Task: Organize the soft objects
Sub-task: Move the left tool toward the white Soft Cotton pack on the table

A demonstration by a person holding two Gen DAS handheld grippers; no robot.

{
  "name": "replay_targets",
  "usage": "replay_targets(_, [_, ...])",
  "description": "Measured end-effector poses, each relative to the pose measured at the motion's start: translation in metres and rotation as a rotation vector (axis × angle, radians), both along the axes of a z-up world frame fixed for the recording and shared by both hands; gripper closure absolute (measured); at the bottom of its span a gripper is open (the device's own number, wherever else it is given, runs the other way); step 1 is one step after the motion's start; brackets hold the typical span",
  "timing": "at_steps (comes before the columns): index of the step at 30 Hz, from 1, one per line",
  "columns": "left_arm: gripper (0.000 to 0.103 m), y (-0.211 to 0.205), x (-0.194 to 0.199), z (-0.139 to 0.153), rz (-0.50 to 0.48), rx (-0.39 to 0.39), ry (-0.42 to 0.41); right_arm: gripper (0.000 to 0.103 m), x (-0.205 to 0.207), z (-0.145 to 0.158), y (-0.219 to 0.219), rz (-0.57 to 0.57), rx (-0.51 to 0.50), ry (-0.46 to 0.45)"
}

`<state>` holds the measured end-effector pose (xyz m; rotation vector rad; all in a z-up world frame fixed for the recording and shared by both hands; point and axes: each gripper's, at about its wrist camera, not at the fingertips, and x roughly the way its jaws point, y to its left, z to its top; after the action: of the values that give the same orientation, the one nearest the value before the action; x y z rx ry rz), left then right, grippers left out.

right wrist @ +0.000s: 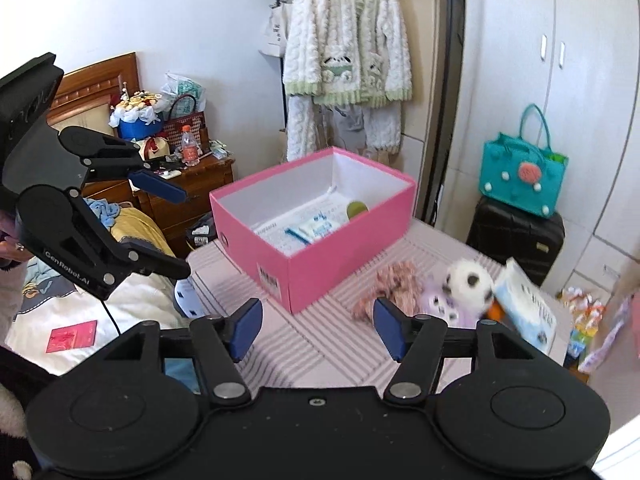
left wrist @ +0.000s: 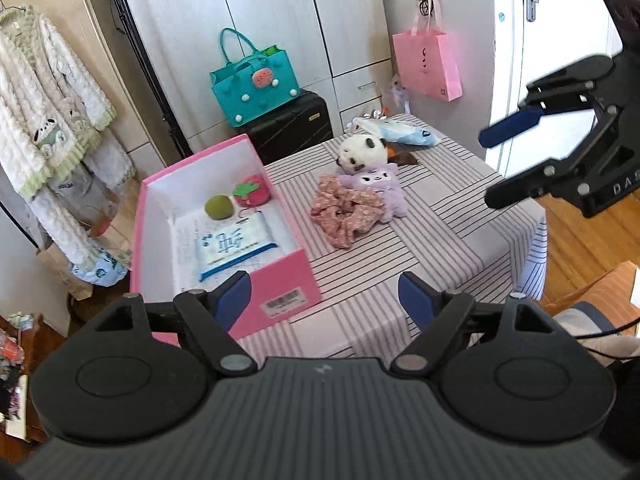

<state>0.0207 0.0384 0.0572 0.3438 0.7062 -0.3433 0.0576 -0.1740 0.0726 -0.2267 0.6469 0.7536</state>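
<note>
We are holding the left gripper [left wrist: 324,300] and right gripper [right wrist: 316,328] with jaws apart, nothing between them. Pink box [left wrist: 294,276] on the striped table [left wrist: 460,240] is already holding a tissue pack [left wrist: 236,246], green ball [left wrist: 219,207], strawberry [left wrist: 251,194]. Still lying outside — scrunchie [left wrist: 344,212], purple plush [left wrist: 386,188], panda [left wrist: 362,152], blue-white pack [left wrist: 400,132]. Nothing is blocking the way to them.

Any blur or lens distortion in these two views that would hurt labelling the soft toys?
Left wrist view: sharp; panda plush and pink scrunchie crisp, fisheye bends the wardrobe doors. Right wrist view: motion blur smears the panda plush and scrunchie; pink box reads clearer.
</note>
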Motion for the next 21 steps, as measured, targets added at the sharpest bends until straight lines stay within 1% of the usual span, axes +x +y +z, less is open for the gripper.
replay_targets(6, [0.02,-0.008,-0.006,-0.022,0.023,-0.049,-0.032,0.031,-0.004,-0.03,-0.017,-0.033,0.007,0.058])
replay_targets(9, [0.02,-0.016,-0.006,-0.032,0.024,-0.053,-0.057,0.029,-0.004,-0.042,-0.025,-0.041,0.017,0.071])
replay_targets(13, [0.018,-0.028,-0.001,-0.039,0.019,-0.067,-0.096,0.028,0.004,-0.053,-0.037,-0.057,0.036,0.073])
replay_targets(15, [0.016,-0.033,0.004,-0.04,0.011,-0.094,-0.108,0.025,0.01,-0.057,-0.044,-0.07,0.048,0.075])
replay_targets(16, [0.015,-0.036,0.007,-0.04,0.01,-0.109,-0.112,0.021,0.013,-0.059,-0.047,-0.076,0.054,0.074])
replay_targets(21, [0.013,-0.053,0.027,-0.044,-0.013,-0.166,-0.108,0.021,0.029,-0.069,-0.061,-0.117,0.072,0.045])
